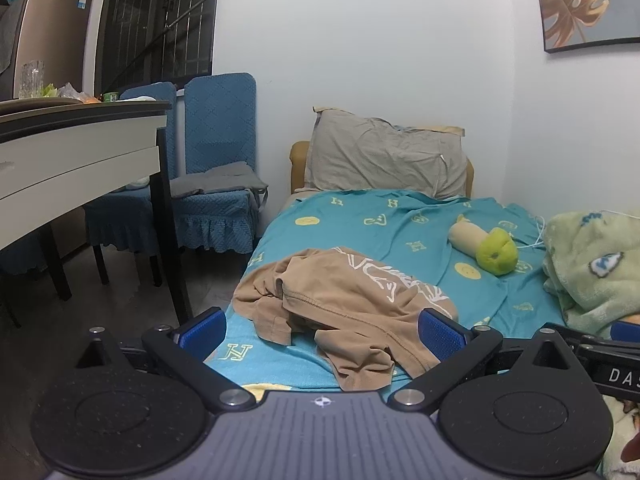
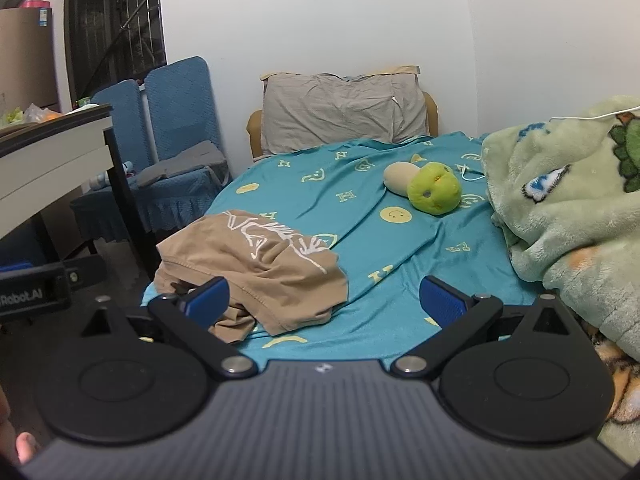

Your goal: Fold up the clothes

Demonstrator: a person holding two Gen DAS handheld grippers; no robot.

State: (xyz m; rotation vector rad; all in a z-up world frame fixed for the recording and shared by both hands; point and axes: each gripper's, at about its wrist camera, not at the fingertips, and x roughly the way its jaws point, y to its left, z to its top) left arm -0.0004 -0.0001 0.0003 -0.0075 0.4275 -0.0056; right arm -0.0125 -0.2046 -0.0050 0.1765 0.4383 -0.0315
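Note:
A crumpled tan T-shirt (image 1: 344, 300) with a white print lies on the teal bed sheet (image 1: 400, 224) near the bed's left edge. It also shows in the right wrist view (image 2: 256, 264). My left gripper (image 1: 322, 332) is open and empty, its blue pads just above the shirt's near hem. My right gripper (image 2: 324, 300) is open and empty, over the sheet to the right of the shirt, with its left pad (image 2: 208, 300) beside the shirt's near edge.
A green and cream plush toy (image 1: 486, 246) lies mid-bed with a white cable beside it. A green fleece blanket (image 2: 568, 208) is heaped on the right. A grey pillow (image 1: 384, 156) leans at the headboard. A table (image 1: 80, 148) and blue chairs (image 1: 216, 168) stand to the left.

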